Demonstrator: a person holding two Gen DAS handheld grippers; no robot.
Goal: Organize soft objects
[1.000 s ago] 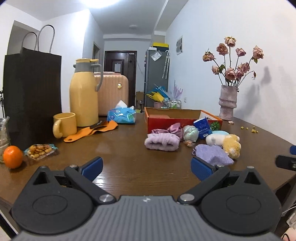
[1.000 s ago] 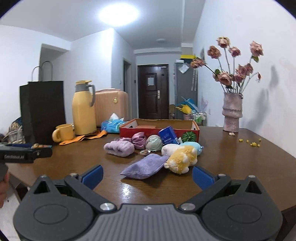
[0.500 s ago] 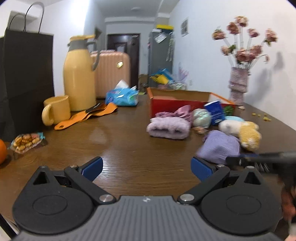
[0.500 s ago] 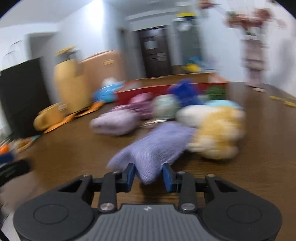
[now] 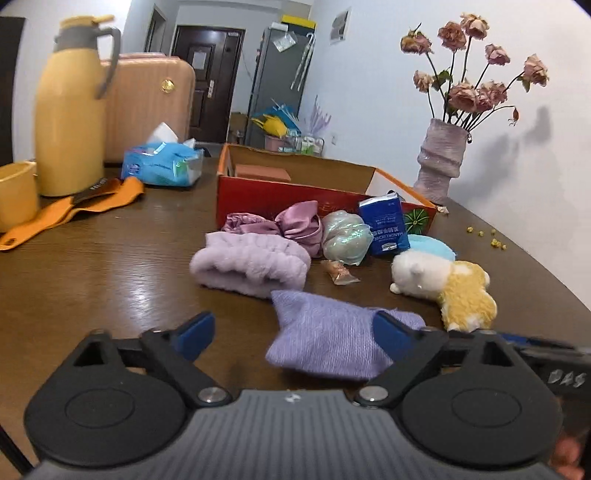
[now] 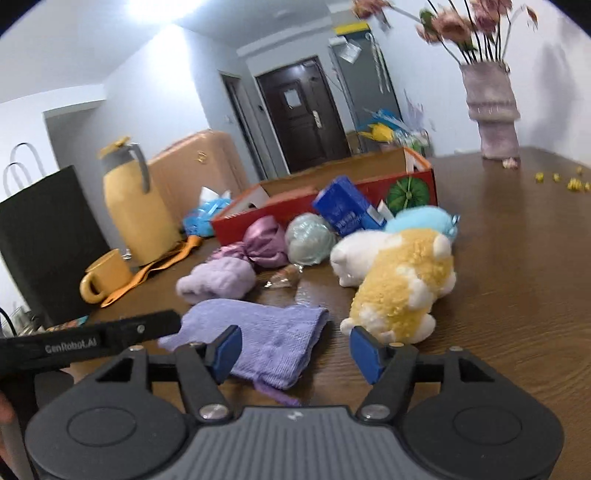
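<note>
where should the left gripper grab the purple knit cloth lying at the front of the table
Judging by its pose, the near edge. The purple knit cloth lies flat and limp on the table, so come low from the front and pinch a fold. The left gripper, its jaws closing, already straddles that edge.

In the left wrist view, the yellow mug is cut by the left edge, and the black bag beside it shows only as a dark strip. The right jaw covers a corner of the lilac knit pouch. The print on the blue packet is too small to read. In the right wrist view, the flowers are blurred and cropped by the top edge; the other gripper's bar hides the pouch's left end. The red box conceals its contents.
</note>
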